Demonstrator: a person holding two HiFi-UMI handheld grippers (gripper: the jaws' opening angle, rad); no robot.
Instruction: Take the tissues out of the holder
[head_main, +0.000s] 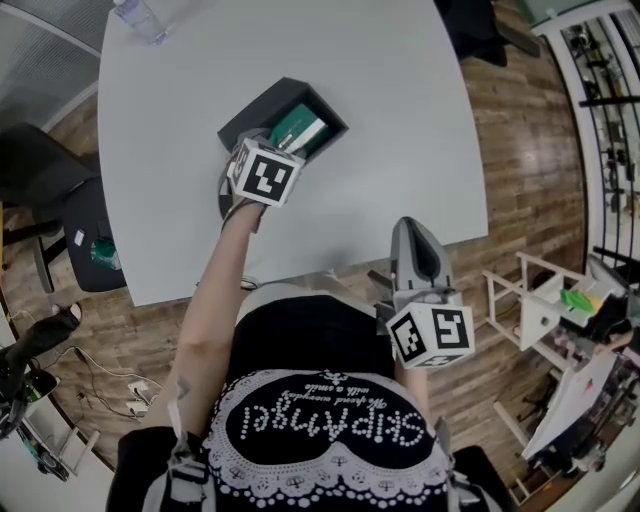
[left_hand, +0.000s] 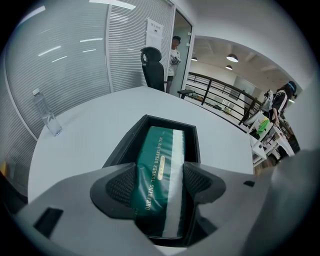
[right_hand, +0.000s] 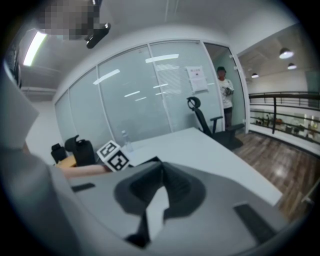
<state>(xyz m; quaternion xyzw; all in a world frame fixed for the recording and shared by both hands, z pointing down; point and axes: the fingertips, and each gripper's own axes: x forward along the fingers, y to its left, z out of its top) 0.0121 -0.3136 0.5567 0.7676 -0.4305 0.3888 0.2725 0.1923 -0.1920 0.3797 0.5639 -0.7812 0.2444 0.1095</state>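
Table (head_main: 400, 120): left gripper view alone shows tissues (left_hand: 160, 165) pinched.

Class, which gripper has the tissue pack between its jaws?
The left gripper: its pads press the green tissue pack in the black holder; the right gripper is shut on nothing.

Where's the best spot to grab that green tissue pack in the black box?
Pinch the tissue pack across its narrow width, on the long sides, coming from above: it lies flat in the open-topped holder, whose walls block its ends.
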